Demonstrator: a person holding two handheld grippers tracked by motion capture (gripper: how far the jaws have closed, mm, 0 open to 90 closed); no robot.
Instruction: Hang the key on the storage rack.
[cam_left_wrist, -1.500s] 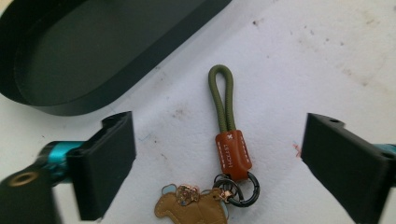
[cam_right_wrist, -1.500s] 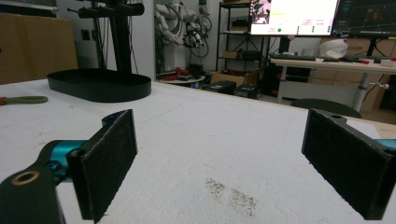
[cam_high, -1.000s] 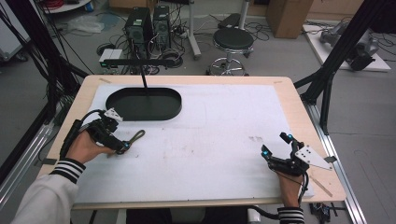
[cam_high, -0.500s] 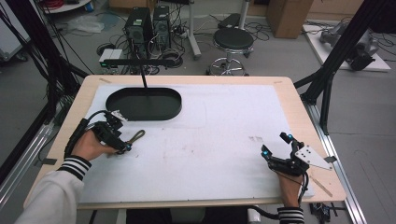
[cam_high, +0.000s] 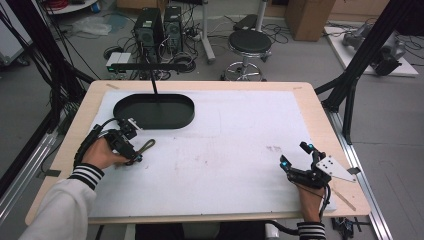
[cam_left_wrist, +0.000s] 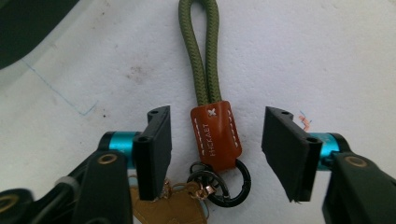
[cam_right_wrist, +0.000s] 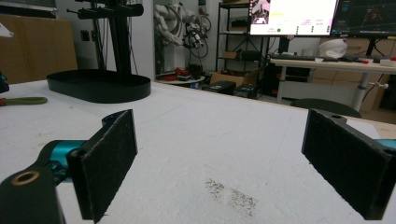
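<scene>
A keychain (cam_left_wrist: 215, 137) lies on the white table cover: an olive cord loop, a brown leather tab, black rings and a tan leather piece. My left gripper (cam_left_wrist: 217, 126) is open, one jaw on either side of the tab with a gap on both sides. In the high view the left gripper (cam_high: 136, 154) is at the table's left and the cord loop (cam_high: 148, 145) pokes out beyond it. My right gripper (cam_high: 295, 155) rests open near the front right with nothing between its jaws. The right gripper (cam_right_wrist: 224, 126) faces bare cover.
A black oval stand base (cam_high: 154, 111) with an upright post and crossbar sits at the back left, just beyond the left hand, and the stand base (cam_right_wrist: 98, 86) is far off in the right gripper view. Wooden table edge (cam_high: 320, 115) borders the cover.
The left forearm has shifted slightly while its gripper stays over the keychain. The right gripper has not moved.
</scene>
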